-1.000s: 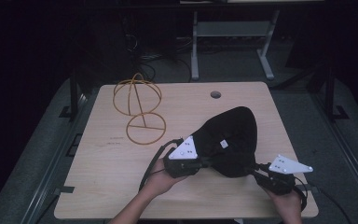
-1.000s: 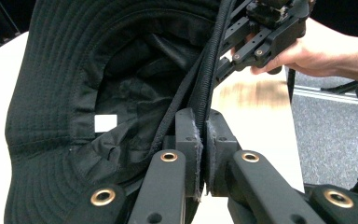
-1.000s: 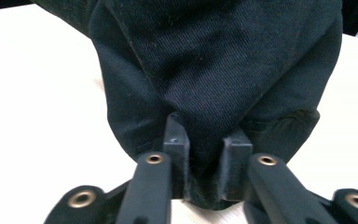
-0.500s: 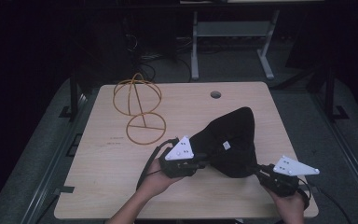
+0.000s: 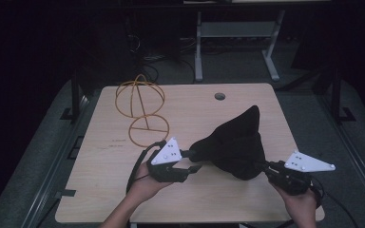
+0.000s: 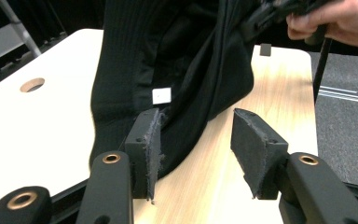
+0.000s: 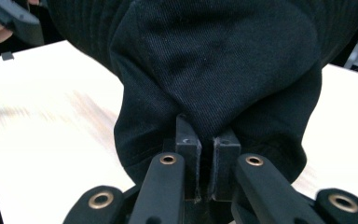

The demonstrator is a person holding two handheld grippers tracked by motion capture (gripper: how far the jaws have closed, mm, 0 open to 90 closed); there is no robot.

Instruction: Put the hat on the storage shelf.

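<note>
Right tongs [image 7: 206, 175] clamp the soft, floppy black hat [image 5: 235, 145] at its hem, while left tongs [image 6: 198, 149], jaws just opening, gape beside it — light cloth, best pinched at the edge.

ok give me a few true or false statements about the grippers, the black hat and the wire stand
1. The right gripper is clamped on the edge of the black hat. True.
2. The left gripper is clamped on the hat. False: its jaws have just been opening and stand apart, with the fabric beside the left pad, not pinched.
3. The wire stand lies inside the hat. False: it sits apart from the hat, toward the far left part of the table.
4. The hat carries a small white tag on its inner side. True.
5. The hat lies flat and spread out on the table. False: it is bunched up into a peak between the two grippers.
</note>
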